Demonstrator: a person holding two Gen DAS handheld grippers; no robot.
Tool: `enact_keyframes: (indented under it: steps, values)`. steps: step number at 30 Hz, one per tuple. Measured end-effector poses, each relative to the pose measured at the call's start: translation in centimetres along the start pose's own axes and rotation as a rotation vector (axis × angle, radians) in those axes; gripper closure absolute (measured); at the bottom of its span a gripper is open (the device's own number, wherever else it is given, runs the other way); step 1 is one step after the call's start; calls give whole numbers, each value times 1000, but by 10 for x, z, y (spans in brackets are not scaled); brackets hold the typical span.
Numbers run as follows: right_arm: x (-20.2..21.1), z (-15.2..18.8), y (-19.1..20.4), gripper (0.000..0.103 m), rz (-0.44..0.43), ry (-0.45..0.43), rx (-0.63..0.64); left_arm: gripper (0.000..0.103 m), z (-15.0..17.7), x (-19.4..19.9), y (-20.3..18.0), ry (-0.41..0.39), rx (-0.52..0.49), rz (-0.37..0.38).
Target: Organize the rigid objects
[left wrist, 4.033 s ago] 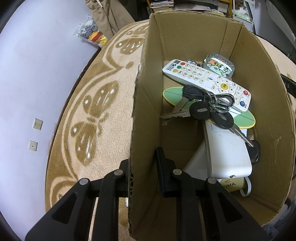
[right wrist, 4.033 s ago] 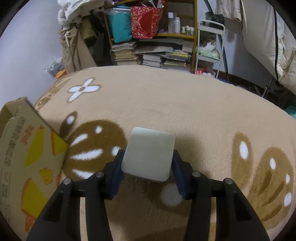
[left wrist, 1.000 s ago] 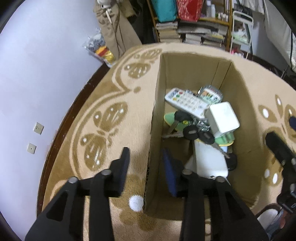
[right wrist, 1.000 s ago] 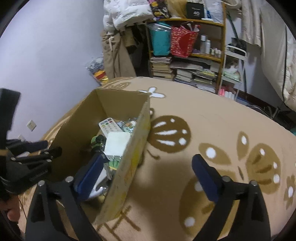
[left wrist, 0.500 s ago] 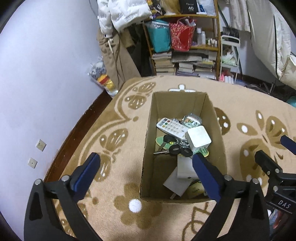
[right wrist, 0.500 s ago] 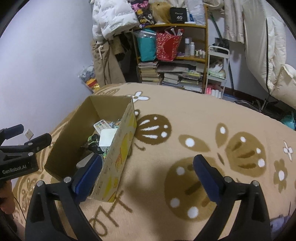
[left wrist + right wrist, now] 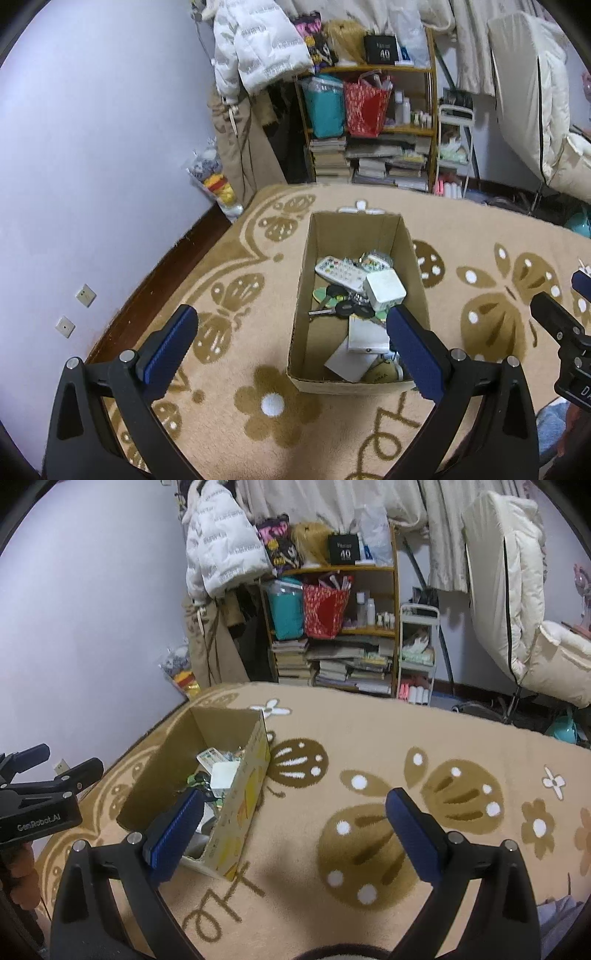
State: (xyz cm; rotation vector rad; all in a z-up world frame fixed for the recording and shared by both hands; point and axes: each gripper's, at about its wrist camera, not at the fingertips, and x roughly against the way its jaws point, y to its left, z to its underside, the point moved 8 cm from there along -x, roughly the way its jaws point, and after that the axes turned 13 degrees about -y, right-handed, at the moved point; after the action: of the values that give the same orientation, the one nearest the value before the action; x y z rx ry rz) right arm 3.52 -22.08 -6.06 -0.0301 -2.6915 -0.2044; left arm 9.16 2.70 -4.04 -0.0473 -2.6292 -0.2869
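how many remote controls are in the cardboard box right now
1. A white remote control lies toward the far end of the cardboard box, beside the white square block and above the keys. Others may be hidden under the pile.

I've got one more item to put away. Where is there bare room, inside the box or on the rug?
In the box, only the far end behind the remote is bare; the rest is piled. The rug right of the box is open.

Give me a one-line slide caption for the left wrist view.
Open left gripper above a cardboard box on the rug, holding a remote, keys and a white adapter.
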Motion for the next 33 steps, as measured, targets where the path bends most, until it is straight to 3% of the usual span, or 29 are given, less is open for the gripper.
enact_keyframes:
  steps: [5,13,24,33]
  values:
    - [22,-6,0,0,-2,-75,-8,2,-8,28,9,-96,38,-39]
    - [45,-10,-1,0,-3,-145,-7,2,-7,54,12,-147,48,-39]
    - [58,-3,-14,0,-9,-184,-59,2,0,64,2,-178,23,-31]
    - [44,9,-21,0,3,-154,-70,2,7,45,-6,-142,15,-17]
